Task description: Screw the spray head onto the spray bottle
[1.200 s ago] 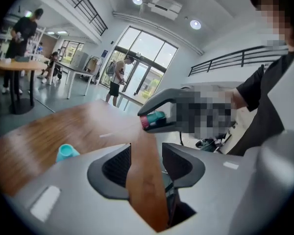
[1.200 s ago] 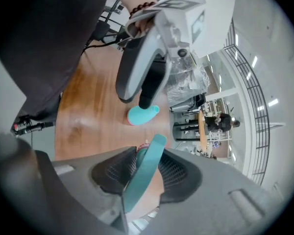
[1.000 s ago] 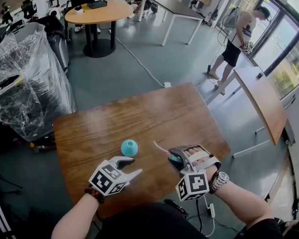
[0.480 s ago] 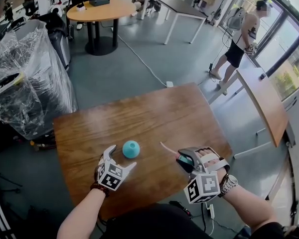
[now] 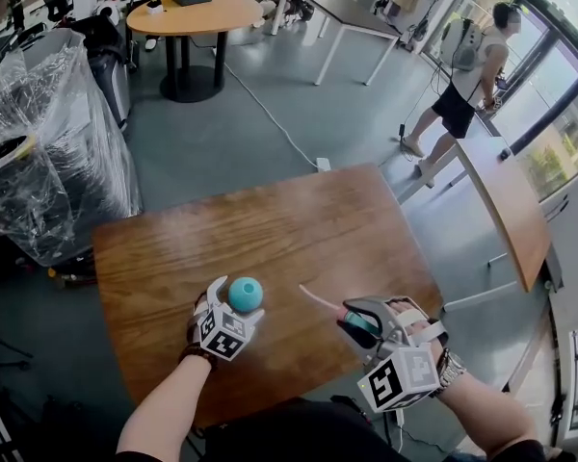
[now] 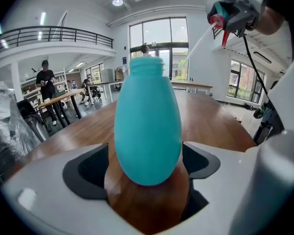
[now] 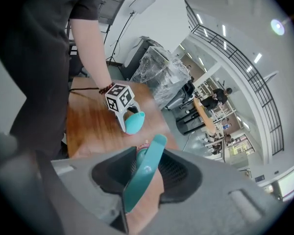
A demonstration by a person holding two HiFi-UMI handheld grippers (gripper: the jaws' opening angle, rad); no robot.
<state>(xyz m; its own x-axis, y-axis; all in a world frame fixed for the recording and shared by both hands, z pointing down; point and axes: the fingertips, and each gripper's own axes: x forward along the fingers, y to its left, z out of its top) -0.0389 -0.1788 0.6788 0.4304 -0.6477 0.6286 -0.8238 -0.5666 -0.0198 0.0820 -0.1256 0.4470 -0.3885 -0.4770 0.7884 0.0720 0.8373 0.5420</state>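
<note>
A teal egg-shaped spray bottle [image 5: 245,294] [image 6: 147,126] stands upright on the wooden table [image 5: 299,229], its threaded neck bare. My left gripper [image 5: 237,303] [image 6: 147,169] has just been opening its jaws. They now stand wide on either side of the bottle's base, and the pads do not press on it. To the right, my right gripper [image 5: 353,320] [image 7: 146,179] is shut on the teal and red spray head [image 5: 358,323] [image 7: 149,160], held above the table. Its white dip tube [image 5: 316,298] points toward the bottle.
Plastic-wrapped equipment [image 5: 39,162] stands left of the table. A round wooden table [image 5: 188,12] is at the back, and a long wooden table [image 5: 506,200] to the right. A person [image 5: 467,65] stands beyond it. A cable crosses the grey floor.
My left gripper came forward and down to the bottle, and its jaws opened around it. My right gripper, with the spray head, rose a little and rolled.
</note>
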